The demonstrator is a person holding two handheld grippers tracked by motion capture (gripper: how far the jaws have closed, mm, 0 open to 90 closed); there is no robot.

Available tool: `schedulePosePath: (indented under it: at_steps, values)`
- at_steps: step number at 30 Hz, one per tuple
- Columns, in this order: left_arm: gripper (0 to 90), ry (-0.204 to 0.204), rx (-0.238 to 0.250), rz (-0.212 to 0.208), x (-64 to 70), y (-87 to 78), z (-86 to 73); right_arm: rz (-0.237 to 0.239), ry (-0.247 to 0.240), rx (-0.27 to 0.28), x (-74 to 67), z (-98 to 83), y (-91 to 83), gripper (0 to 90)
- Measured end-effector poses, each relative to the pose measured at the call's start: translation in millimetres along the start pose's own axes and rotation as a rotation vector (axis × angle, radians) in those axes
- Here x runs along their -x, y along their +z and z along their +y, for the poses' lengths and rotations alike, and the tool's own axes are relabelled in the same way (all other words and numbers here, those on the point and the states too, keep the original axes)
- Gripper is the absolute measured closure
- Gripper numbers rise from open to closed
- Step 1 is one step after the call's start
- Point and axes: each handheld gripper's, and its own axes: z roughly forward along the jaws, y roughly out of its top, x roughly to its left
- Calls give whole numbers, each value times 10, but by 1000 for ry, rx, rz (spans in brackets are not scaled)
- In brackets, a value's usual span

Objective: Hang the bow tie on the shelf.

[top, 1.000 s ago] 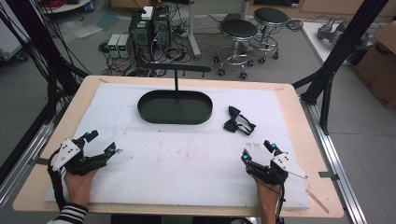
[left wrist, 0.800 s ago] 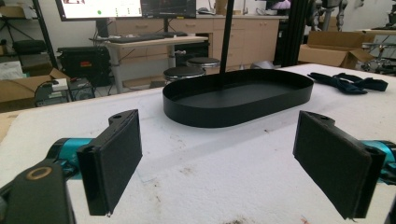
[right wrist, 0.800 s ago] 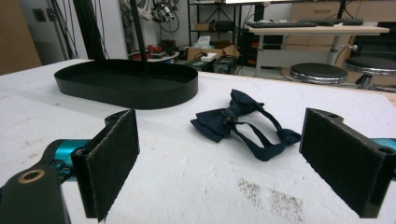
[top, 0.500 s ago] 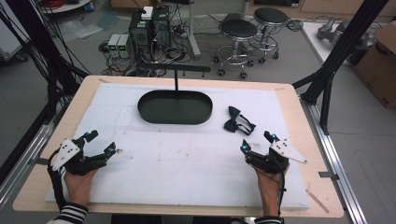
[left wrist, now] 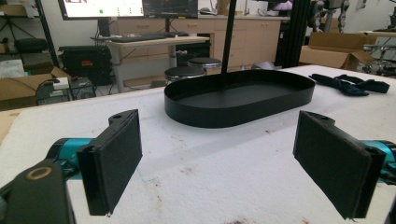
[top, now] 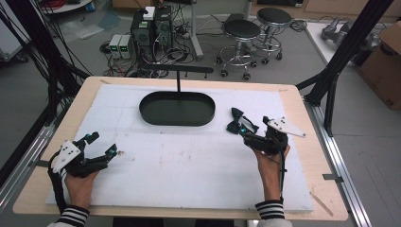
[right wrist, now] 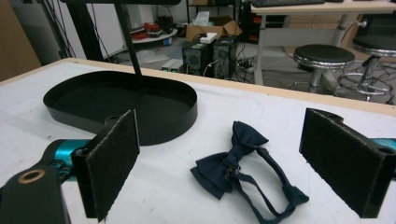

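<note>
A dark navy bow tie [top: 235, 121] lies on the white board, just right of a black oval tray [top: 189, 111]. My right gripper [top: 245, 132] is open and points left at the bow tie, its jaws close beside it. In the right gripper view the bow tie [right wrist: 238, 163] lies flat between and just beyond the open gripper [right wrist: 224, 158], with the tray [right wrist: 163, 126] at the left. My left gripper [top: 102, 144] rests open near the front left of the board, holding nothing. The left gripper view shows the open gripper [left wrist: 223, 163], the tray [left wrist: 233, 116] ahead and the bow tie [left wrist: 350, 85] far right.
A thin black post with a crossbar [top: 177, 70] rises from the tray's back edge. The white board [top: 189, 165] covers a wooden table [top: 312, 156]. Black frame struts [top: 331, 75] stand at the table's corners. Stools [top: 241, 30] and computers [top: 151, 28] sit on the floor behind.
My right gripper has moved forward and slightly left, up to the bow tie. The left gripper, tray and bow tie have stayed put.
</note>
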Motion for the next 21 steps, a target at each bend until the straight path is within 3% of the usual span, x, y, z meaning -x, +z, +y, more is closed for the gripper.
schedulePosePath:
  at_steps: [2,9,10,13,21]
  values:
    - [158,-1,0,0,0,0,0,1,5,-7,1,37,33,111]
    - [158,-6,1,4,-3,0,0,20,31,-115,34,198,259,111]
    - [157,-8,1,6,-3,0,0,39,26,-149,29,259,344,112]
    - [157,-9,2,6,-6,0,-1,75,29,-171,-14,345,442,114]
    - [157,-8,1,6,-5,-1,0,70,17,-238,-105,545,649,145]
